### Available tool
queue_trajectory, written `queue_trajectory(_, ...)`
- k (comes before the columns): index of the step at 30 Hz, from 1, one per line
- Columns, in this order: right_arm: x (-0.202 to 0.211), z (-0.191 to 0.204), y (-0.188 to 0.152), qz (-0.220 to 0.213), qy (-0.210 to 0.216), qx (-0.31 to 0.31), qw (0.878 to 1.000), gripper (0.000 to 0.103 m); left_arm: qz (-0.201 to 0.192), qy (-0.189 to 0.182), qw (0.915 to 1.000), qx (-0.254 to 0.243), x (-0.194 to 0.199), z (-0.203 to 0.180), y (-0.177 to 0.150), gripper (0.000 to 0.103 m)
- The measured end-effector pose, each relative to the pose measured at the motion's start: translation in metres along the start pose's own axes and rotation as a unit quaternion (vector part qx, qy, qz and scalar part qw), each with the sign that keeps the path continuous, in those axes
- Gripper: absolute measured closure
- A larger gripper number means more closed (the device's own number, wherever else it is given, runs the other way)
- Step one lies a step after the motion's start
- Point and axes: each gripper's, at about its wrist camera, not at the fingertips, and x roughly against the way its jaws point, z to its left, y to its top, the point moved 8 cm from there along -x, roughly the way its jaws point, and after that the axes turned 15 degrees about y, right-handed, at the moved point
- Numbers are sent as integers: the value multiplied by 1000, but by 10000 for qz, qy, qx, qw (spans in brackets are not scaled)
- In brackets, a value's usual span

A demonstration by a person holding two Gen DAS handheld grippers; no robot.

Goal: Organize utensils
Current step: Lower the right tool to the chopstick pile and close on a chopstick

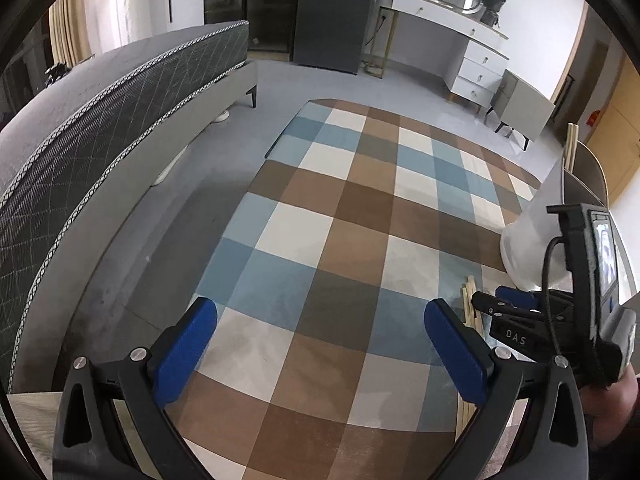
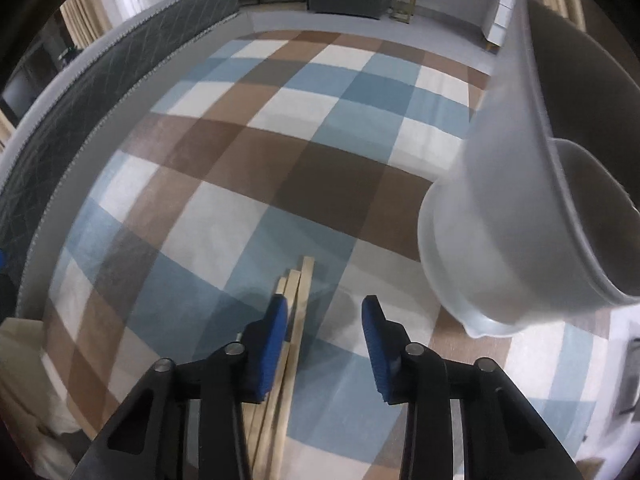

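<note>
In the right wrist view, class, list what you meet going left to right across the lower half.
Left blue finger → wooden sticks → right blue finger → white bowl.

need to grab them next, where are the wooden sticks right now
In the right wrist view the wooden sticks lie on the checked cloth, beside the right tool's left pad, left of the white bowl.

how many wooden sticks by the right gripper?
3 tips visible, bunched side by side on the checked cloth: wooden sticks run under the right gripper, beside its left pad. More may be hidden beneath.
</note>
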Motion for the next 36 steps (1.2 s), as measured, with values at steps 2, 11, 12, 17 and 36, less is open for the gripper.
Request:
queue_trajectory(2,0,0,3,-52,-78,57,9999,72,47,-13,10000,11,-2,1,0,2)
queue_trajectory(11,-5,6,12,307,-273,323,9986,83,199,-24,9997,156,-5,9,0,2)
queue_trajectory(12,-6,7,12,358,-279,354,9983,83,203,-32,9996,175,-5,10,0,2)
queue_trajectory(17,-9,9,12,486,-379,434,9972,82,244,-65,9995,195,-5,10,0,2)
queue_trajectory(36,-16,11,32,173,-80,43,9998,98,518,-287,9982,128,-9,4,-4,2)
